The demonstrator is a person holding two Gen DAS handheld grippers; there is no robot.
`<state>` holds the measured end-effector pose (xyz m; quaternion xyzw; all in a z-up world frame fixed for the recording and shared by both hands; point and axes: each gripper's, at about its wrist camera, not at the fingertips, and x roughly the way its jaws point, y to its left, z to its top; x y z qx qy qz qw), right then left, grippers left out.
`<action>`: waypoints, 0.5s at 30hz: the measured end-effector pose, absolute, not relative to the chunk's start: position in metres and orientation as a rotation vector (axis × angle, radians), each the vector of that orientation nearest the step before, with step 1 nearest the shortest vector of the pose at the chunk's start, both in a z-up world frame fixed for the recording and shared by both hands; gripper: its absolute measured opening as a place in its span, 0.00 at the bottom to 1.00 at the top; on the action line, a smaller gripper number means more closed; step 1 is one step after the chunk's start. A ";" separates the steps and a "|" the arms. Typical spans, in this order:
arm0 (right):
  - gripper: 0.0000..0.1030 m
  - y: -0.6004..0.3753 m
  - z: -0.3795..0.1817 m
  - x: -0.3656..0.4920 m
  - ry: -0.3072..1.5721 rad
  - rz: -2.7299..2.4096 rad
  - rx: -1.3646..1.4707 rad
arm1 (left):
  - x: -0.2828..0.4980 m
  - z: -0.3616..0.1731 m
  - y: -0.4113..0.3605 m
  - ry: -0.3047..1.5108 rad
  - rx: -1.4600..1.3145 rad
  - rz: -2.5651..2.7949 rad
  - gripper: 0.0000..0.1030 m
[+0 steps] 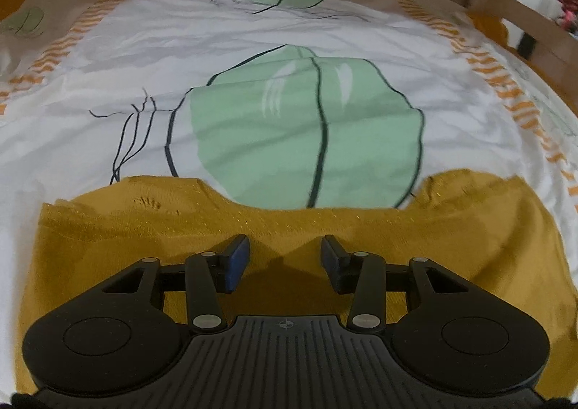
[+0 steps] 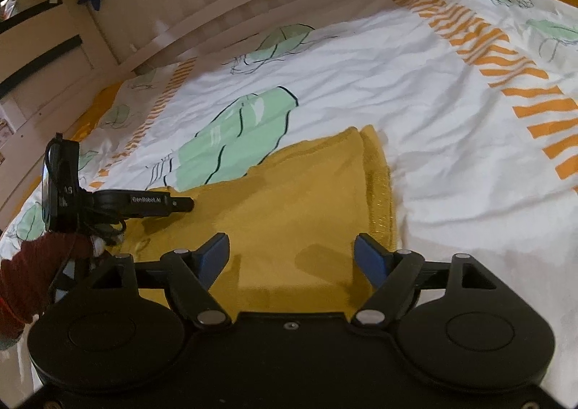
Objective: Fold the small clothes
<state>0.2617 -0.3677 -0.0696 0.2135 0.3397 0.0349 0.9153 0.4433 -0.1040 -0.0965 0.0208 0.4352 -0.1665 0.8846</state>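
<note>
A mustard garment [image 1: 289, 228] lay flat on the bed [image 1: 253, 47]. The left gripper [image 1: 285, 257] and right gripper [image 2: 292, 257] hovered above it. Both sets of fingers [image 2: 368, 257] gaped wide, holding nothing.

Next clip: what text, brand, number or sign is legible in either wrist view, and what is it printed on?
"GenRobot.AI": white lettering on the arm of the left claw, seen in the right wrist view.
White marks on that device's camera housing: too blurred to read.
Crosshair symbol, no words, on the left claw's ribbed body.
Nothing readable on the mustard garment or bedsheet.
</note>
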 end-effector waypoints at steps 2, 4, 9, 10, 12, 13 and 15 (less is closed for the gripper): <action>0.77 -0.370 -0.070 0.261 0.703 0.061 0.449 | 0.446 -0.094 -0.106 0.908 0.054 -0.332 0.42; 0.79 -0.372 -0.069 0.261 0.702 0.057 0.457 | 0.442 -0.087 -0.105 0.897 0.046 -0.317 0.42; 0.86 -0.376 -0.068 0.261 0.693 0.055 0.471 | 0.404 -0.065 -0.105 0.837 0.036 -0.381 0.42; 0.86 -0.376 -0.068 0.261 0.692 0.053 0.473 | 0.396 -0.064 -0.107 0.833 0.046 -0.397 0.42; 0.86 -0.378 -0.068 0.261 0.692 0.048 0.477 | 0.382 -0.066 -0.112 0.836 0.062 -0.424 0.42; 0.86 -0.379 -0.069 0.260 0.693 0.046 0.481 | 0.378 -0.071 -0.116 0.851 0.071 -0.431 0.42; 0.86 -0.380 -0.070 0.260 0.696 0.044 0.495 | 0.380 -0.081 -0.122 0.883 0.085 -0.432 0.42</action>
